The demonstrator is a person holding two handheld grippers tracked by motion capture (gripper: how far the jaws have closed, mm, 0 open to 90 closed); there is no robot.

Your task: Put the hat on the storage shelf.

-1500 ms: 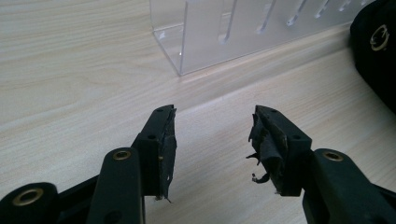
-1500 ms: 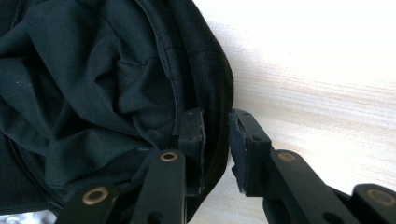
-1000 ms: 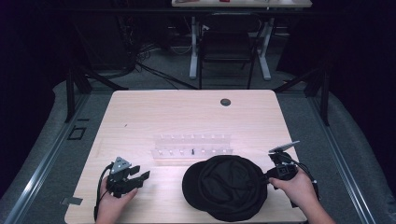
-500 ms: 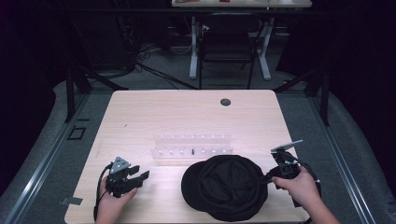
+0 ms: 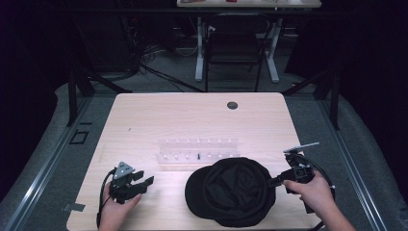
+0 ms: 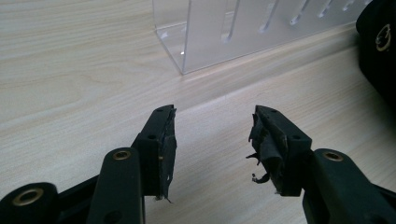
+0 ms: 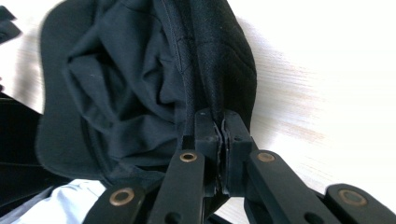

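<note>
Two grippers are seen; the right gripper [image 7: 220,122] is clenched on the black cap [image 5: 235,190], lower centre; the left gripper [image 6: 212,135] is held spread; no writing can be read.

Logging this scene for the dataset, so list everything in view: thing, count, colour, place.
Light wooden table: one, pale wood, centre of the high view.
Clear acrylic slotted rack: one, transparent, middle of the table.
Black fabric cap: one, black, near edge, right of centre, its edge pinched by the right claw.
Small round dark insert: one, dark, far side of the tabletop.
Black chair: one, black, on the floor beyond the table.
Left claw: one, black, open, near left, holding nothing.
Right claw: one, black, shut on the cap.
</note>
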